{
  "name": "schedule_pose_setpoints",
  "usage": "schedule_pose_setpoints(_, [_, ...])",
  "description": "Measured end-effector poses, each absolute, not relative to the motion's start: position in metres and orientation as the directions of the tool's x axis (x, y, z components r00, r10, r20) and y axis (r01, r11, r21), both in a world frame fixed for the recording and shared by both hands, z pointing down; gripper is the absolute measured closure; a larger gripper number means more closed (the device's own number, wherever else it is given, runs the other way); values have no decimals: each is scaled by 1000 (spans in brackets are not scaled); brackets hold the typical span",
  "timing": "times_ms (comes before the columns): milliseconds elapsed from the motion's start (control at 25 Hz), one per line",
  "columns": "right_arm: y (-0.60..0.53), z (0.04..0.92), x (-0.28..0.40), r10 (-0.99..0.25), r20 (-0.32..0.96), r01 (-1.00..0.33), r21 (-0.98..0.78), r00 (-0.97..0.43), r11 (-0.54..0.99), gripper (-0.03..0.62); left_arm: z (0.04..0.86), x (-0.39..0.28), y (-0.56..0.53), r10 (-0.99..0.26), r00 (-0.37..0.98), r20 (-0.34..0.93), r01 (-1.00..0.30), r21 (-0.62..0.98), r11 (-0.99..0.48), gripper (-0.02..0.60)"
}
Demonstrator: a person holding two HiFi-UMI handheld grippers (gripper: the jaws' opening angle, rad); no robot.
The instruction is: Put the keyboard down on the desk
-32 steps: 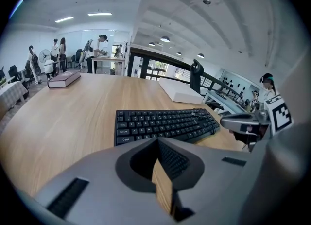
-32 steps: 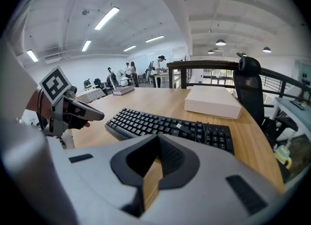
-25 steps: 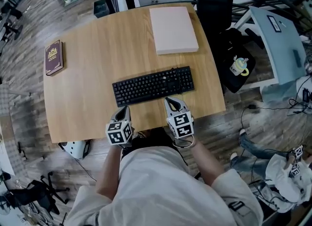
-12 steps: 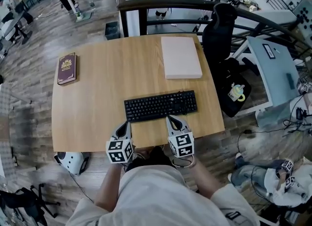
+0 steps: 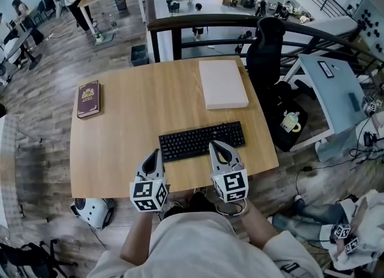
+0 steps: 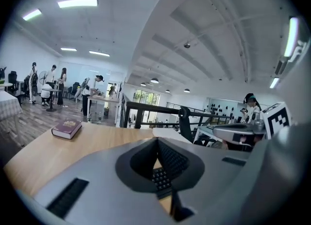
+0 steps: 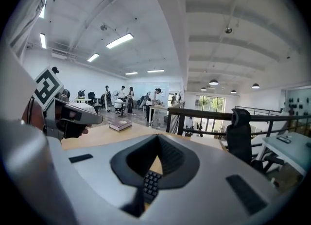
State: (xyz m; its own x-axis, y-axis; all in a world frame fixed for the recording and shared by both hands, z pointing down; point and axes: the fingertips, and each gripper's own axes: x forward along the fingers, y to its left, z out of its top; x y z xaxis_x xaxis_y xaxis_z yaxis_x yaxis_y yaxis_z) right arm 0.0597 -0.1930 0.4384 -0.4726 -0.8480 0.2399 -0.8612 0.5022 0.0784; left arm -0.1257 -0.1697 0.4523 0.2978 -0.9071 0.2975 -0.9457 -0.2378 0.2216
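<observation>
**Keyboard flat on the desk, both grippers shut and empty**

Nearest the camera, the person (image 5: 186, 241) in a pale shirt stands at the desk's front edge with both forearms reaching forward. The left gripper (image 5: 153, 152) hangs over the front strip of the desk (image 5: 120, 126), its jaws pressed together with nothing between them. The right gripper (image 5: 215, 145) is beside it, jaws likewise closed on nothing. Seen from the head, its tip overlaps the near edge of the keyboard (image 5: 201, 141). Each gripper's own view looks almost level across the desktop, and in each the black keys show below through the gap behind the closed tips. Neither pair of jaws is on the keyboard.

The keyboard lies flat on the desk, just past the grippers and a little right of the middle, its long side roughly along the front edge. A cable runs from its far edge.

Farther back, a dark red book (image 5: 88, 98) lies near the left edge, well apart from the keyboard. A pale flat box (image 5: 223, 83) lies at the far right part of the desk.

Beyond the desk stand a black chair (image 5: 264, 42) and a dark rail (image 5: 180, 21). Past them the open room holds more tables and several people.
</observation>
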Motion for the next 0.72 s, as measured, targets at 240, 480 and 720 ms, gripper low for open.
schedule_pose_setpoints(240, [-195, 382, 61, -881, 128, -878, 98, -456, 469, 591, 400, -131, -173, -940, 282, 192, -954, 162, -253, 571])
schedule_pose_setpoints(480, [-196, 353, 60, -892, 69, -886, 107, -446, 451, 591, 373, -139, -173, -953, 270, 138, -957, 147, -250, 571])
schedule_pose_setpoints(720, [-198, 338, 57, -892, 39, -885, 116, -450, 451, 591, 356, -142, -173, -960, 260, 107, -961, 125, -247, 571])
